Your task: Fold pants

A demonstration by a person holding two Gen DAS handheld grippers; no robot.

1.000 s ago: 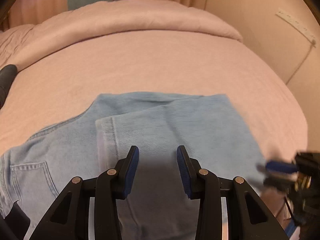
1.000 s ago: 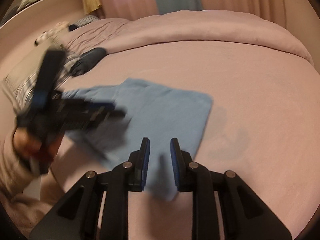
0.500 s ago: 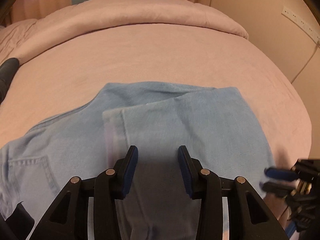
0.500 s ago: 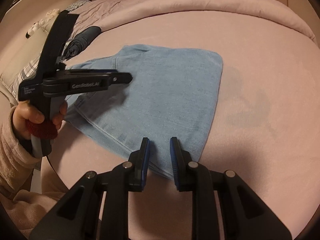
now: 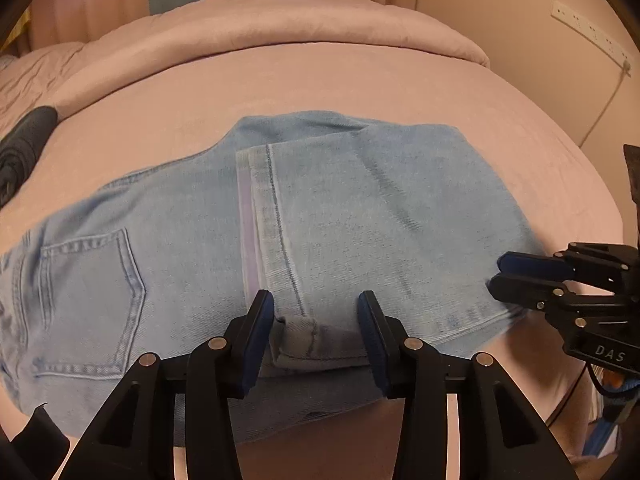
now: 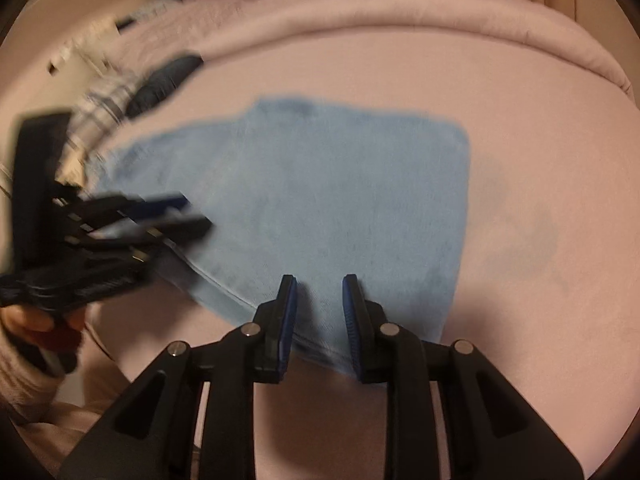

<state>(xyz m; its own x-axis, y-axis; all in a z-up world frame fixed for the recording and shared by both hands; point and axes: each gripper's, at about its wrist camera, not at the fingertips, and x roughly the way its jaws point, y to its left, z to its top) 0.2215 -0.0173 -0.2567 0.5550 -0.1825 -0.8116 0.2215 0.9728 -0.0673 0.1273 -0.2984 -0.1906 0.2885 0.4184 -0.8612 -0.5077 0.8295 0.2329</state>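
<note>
Light blue jeans point(image 5: 380, 216) lie folded on the pink bed point(image 5: 320, 80), a back pocket point(image 5: 88, 300) at the left and a leg hem folded across the middle. My left gripper point(image 5: 314, 316) is open low over the near edge, and the hem's corner lies between its fingers without being pinched. My right gripper point(image 5: 502, 276) sits at the jeans' right near corner, its jaws a narrow gap apart. The right wrist view is blurred: the right gripper point(image 6: 320, 292) hovers over the near edge of the jeans point(image 6: 340, 200), with the left gripper point(image 6: 172, 216) at the left.
A rolled pink duvet point(image 5: 280, 20) runs along the back of the bed. A dark folded garment point(image 5: 24, 148) lies at the far left, beside plaid fabric point(image 6: 104, 100). A wall with a power strip point(image 5: 588, 36) and its cable stands to the right. A sleeved hand point(image 6: 40, 320) holds the left gripper.
Both grippers have come down and forward to the near edge of the jeans. The left now straddles the folded hem corner; the right has closed in on the right corner.
</note>
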